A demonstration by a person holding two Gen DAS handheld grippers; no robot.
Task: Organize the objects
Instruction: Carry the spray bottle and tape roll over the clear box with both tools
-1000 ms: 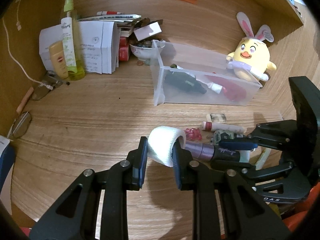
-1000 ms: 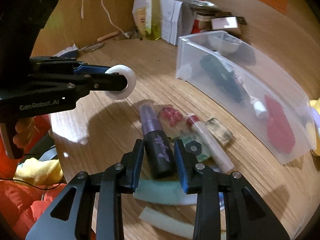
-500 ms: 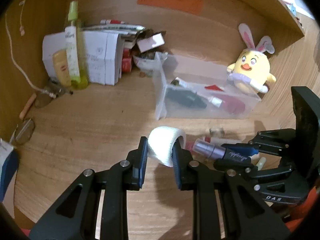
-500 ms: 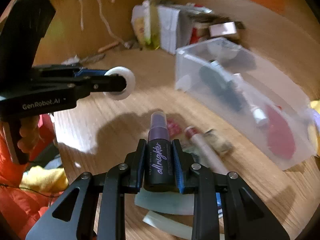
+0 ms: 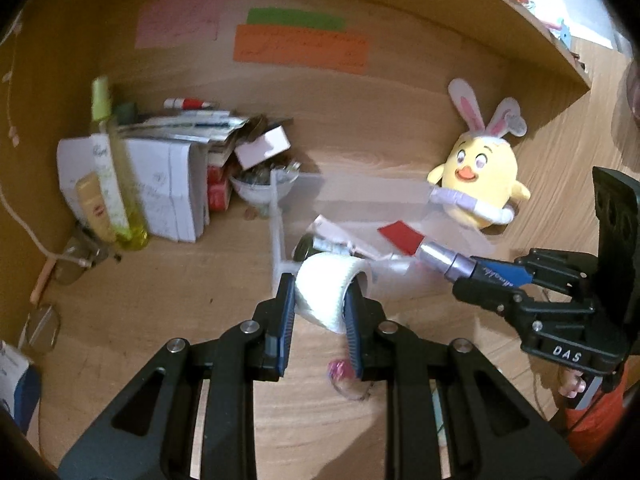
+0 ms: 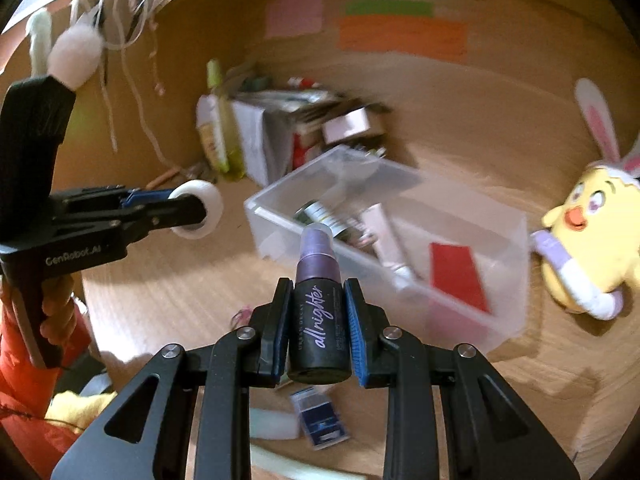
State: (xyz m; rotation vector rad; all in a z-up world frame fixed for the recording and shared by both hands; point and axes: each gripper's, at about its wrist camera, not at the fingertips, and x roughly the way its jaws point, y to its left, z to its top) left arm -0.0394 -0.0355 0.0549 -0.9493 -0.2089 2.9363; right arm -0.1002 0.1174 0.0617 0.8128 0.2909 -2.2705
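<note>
My left gripper (image 5: 319, 307) is shut on a white tape roll (image 5: 326, 288), held above the desk near the left end of a clear plastic bin (image 5: 280, 240). The roll also shows in the right wrist view (image 6: 198, 210). My right gripper (image 6: 318, 300) is shut on a dark purple spray bottle (image 6: 320, 316) and holds it raised in front of the bin (image 6: 460, 308). The bottle also shows in the left wrist view (image 5: 460, 266). The bin holds a dark bottle (image 6: 324, 216), a tube (image 6: 386, 240) and a red card (image 6: 460, 276).
A yellow chick plush (image 5: 478, 184) stands right of the bin. A stack of papers (image 5: 168, 192), a yellow-green bottle (image 5: 116, 184) and a small bowl (image 5: 260, 190) crowd the back left. A pink item (image 5: 338, 368) and a blue box (image 6: 320, 420) lie on the desk below the grippers.
The right gripper closed on the spray bottle and lifted it off the desk toward the bin. The left gripper rose and moved forward with the tape roll.
</note>
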